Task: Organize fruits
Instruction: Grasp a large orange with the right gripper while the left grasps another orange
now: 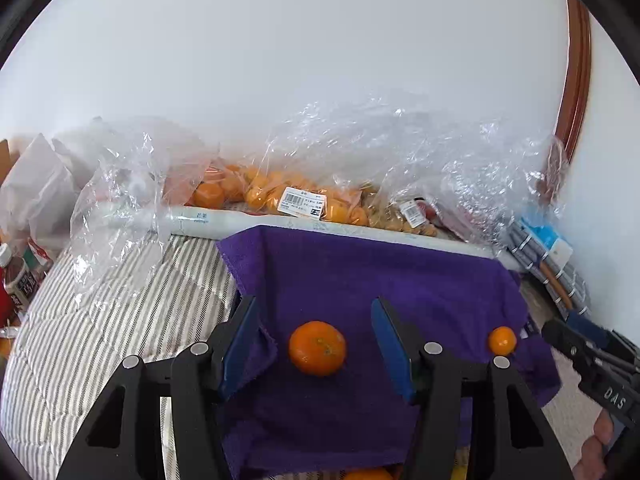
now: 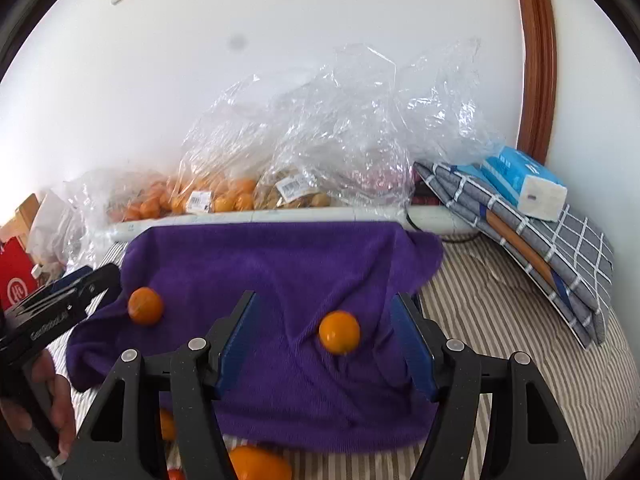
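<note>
A striped bed cover (image 2: 500, 320) carries everything. Along the wall behind it lie crumpled clear plastic bags (image 2: 320, 128), some with oranges inside and price labels stuck on. A purple towel (image 2: 288, 264) is spread over the middle of the bed, its far edge against a long white tube (image 1: 280, 222). To the right, folded grey checked cushions (image 2: 560, 248) lean near the wall, with a blue pack of tissues (image 2: 524, 186) on top.

The left claw (image 1: 316, 340) is spread wide, its blue pads on either side of the bigger orange (image 1: 317, 348), which sits on the towel between them without touching either pad. The right claw (image 2: 326, 336) is also wide apart, with the smaller orange (image 2: 339, 332) on the towel between its pads, nearer the right one and clear of both. The two oranges lie well apart on the towel. More orange fruit (image 2: 256, 462) shows at the towel's near edge, partly hidden.
</note>
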Demonstrator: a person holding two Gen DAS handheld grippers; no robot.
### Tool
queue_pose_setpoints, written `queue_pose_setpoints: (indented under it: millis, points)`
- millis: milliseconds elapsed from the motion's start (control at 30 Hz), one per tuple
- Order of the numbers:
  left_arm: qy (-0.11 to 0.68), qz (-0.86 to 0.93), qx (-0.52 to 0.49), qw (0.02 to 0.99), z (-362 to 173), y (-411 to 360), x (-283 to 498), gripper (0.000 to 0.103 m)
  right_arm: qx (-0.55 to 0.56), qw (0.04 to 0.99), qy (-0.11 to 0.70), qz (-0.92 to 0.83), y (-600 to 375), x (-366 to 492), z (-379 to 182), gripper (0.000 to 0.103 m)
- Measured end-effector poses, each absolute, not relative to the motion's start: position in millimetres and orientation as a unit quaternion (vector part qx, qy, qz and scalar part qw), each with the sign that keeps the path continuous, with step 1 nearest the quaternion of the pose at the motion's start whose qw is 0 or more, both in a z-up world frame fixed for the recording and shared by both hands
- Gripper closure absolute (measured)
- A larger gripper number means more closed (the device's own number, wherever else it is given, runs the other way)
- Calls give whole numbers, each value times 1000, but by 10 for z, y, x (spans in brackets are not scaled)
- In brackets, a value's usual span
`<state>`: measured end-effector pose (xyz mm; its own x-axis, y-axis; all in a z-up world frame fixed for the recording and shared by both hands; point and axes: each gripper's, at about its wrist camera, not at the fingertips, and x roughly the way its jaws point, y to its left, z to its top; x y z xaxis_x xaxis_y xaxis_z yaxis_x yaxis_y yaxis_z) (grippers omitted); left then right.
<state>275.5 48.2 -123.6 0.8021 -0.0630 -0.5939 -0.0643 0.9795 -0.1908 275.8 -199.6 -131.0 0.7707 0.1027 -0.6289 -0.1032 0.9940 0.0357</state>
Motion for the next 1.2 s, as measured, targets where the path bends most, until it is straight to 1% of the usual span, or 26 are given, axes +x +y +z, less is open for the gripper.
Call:
queue_pose_setpoints:
  millis: [67, 133, 233, 333, 467, 533, 733, 867, 1067, 1133, 1200]
  points:
    - [327, -14, -123, 937, -1215, 525, 2676, 51, -6, 939, 340, 50, -2030, 2634, -1229, 39]
    - [329, -20, -136, 934, -1212, 560, 2548, 51, -10, 941, 337, 43, -2064, 2483, -1172, 39]
    - [343, -18, -121, 931, -1245, 577, 2367, 51, -17, 938, 343, 40, -2088, 2303, -1164, 39]
    - [363, -18, -107, 926, -1296, 618, 2170, 51, -15, 933, 356, 40, -2097, 2150, -1247, 39]
    - [369, -14, -109, 923, -1408, 726, 1823, 51, 1, 926, 373, 61, -2045, 1999, -1451, 40]
    - [377, -15, -105, 920, -1471, 759, 1721, 51, 7, 922, 380, 73, -1984, 1952, -1551, 43]
    - [388, -6, -86, 918, -1586, 852, 1538, 51, 0, 915, 391, 98, -1771, 1898, -1720, 44]
    - [392, -10, -94, 915, -1604, 919, 1504, 51, -8, 911, 401, 91, -1698, 1988, -1814, 44]
    - [394, -37, -108, 912, -1615, 841, 1562, 51, -12, 902, 422, 89, -1668, 2098, -1970, 53]
    - [398, -45, -112, 909, -1641, 776, 1605, 51, -5, 900, 426, 96, -1677, 2113, -1998, 59]
    - [401, -53, -116, 907, -1662, 721, 1637, 51, -6, 902, 422, 95, -1681, 2089, -2003, 60]
